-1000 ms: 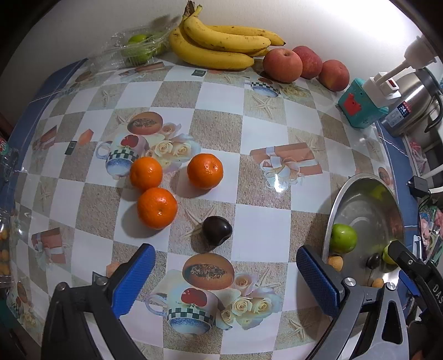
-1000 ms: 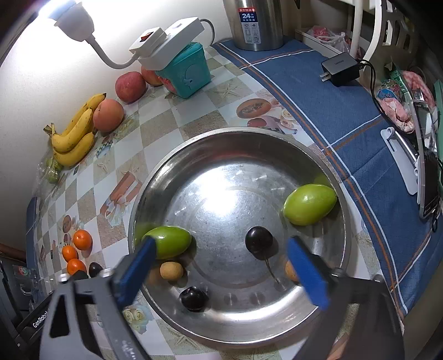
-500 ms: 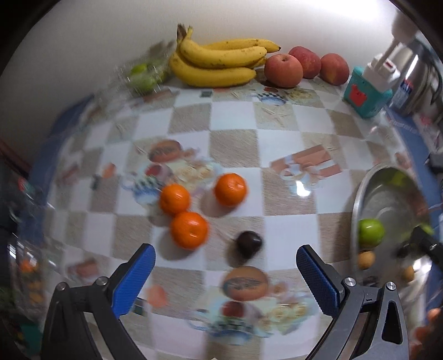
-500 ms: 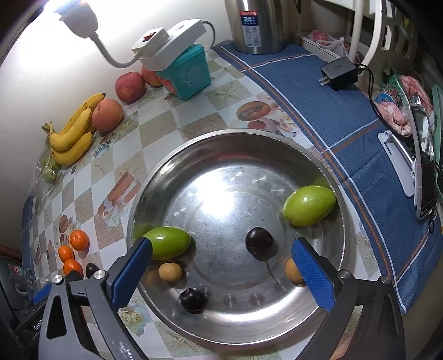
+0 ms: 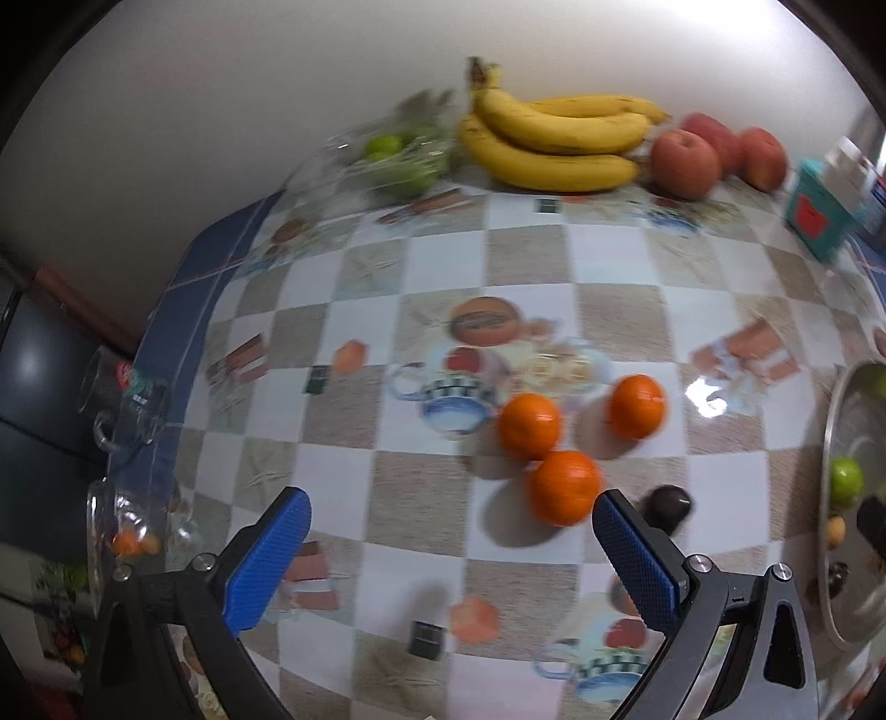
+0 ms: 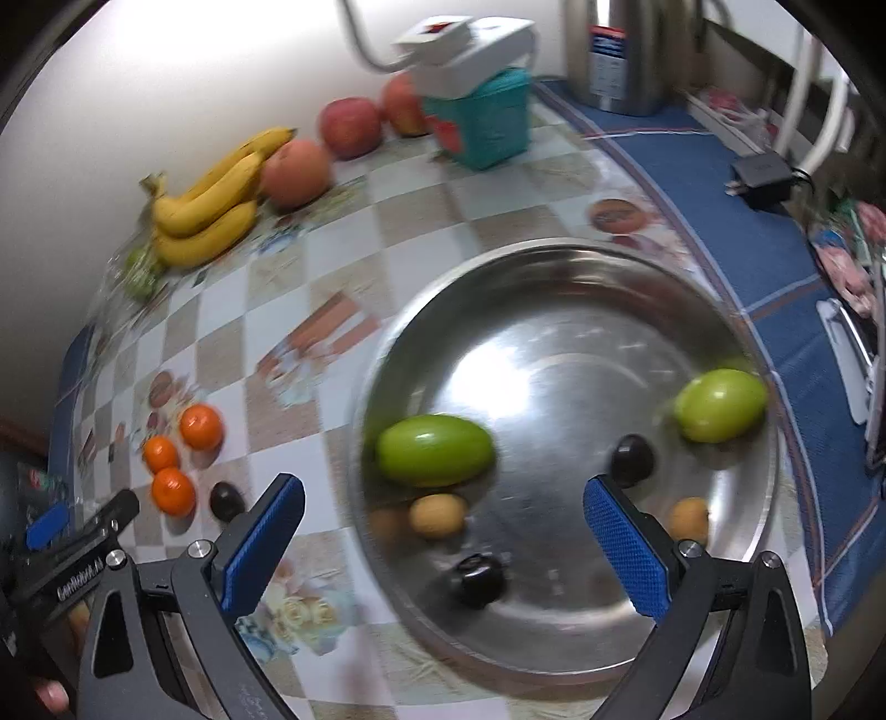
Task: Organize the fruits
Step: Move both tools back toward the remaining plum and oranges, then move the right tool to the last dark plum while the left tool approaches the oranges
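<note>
Three oranges [image 5: 563,486] and a dark plum [image 5: 669,504] lie on the checked tablecloth, just past my right finger in the left wrist view. My left gripper [image 5: 451,559] is open and empty, hovering to their left. My right gripper [image 6: 443,545] is open and empty above the steel bowl [image 6: 736,559]. The bowl holds two green fruits [image 6: 436,450], two dark plums [image 6: 632,458] and small yellow fruits [image 6: 437,515]. The oranges [image 6: 173,490] and the plum [image 6: 227,500] also show in the right wrist view.
Bananas [image 5: 554,141], apples [image 5: 684,156] and a bag of green fruit [image 5: 396,158] line the back wall. A teal box [image 6: 490,124] with a power strip, a kettle [image 6: 628,52] and a charger [image 6: 761,177] stand at the right. Glass mugs [image 5: 124,404] sit at the left edge.
My left gripper has swung left, so the oranges and plum now sit to the right in its view. My right gripper has shifted, so the bowl sits further right and looks larger.
</note>
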{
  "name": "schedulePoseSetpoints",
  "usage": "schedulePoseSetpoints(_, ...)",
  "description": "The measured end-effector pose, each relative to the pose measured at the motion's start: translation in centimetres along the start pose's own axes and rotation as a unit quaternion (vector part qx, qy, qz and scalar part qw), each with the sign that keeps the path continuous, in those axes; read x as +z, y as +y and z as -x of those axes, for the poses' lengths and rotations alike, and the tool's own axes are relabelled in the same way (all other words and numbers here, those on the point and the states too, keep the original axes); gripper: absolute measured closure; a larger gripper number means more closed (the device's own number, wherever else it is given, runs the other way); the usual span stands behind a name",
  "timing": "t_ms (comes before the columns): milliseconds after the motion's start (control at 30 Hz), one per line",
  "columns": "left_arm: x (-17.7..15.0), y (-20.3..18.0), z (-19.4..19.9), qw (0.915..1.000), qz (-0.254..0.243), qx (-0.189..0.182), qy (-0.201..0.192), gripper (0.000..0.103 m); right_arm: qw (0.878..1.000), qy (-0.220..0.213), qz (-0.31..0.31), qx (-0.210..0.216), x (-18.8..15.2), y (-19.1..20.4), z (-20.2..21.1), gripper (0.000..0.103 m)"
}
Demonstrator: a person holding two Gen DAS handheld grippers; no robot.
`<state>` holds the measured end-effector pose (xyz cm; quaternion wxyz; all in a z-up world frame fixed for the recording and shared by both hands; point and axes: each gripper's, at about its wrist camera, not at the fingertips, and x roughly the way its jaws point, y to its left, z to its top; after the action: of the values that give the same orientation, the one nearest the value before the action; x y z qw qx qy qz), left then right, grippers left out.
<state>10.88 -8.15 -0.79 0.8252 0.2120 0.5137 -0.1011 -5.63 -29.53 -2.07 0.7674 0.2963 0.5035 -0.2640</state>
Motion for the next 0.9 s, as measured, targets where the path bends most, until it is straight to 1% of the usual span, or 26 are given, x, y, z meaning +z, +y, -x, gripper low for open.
schedulePoseSetpoints(167,0.0,2.9,-1.0,0.9994,0.032,0.007,0.011,0.0,1.0,0.008,0.025,0.014,-0.7,2.3,-0.6,0.002)
schedulePoseSetpoints(367,0.1,5.2,-1.5,0.9982,0.058,0.004,0.015,0.0,0.998,0.018,0.056,0.038,-1.5,5.3,-1.4,0.002)
schedulePoseSetpoints(500,0.1,5.5,-1.8,0.9983,0.056,0.008,0.017,0.0,0.996,0.019,0.075,0.049,-1.7,7.1,-1.9,0.002)
schedulePoseSetpoints(667,0.1,5.8,-2.5,0.9981,0.056,0.0,0.026,0.0,0.995,0.024,0.077,0.066,-1.9,8.5,-2.8,0.002)
schedulePoseSetpoints(900,0.2,5.3,-3.9,0.9977,0.053,-0.012,0.04,0.0,0.994,0.031,0.083,0.062,-2.1,9.8,-4.1,0.002)
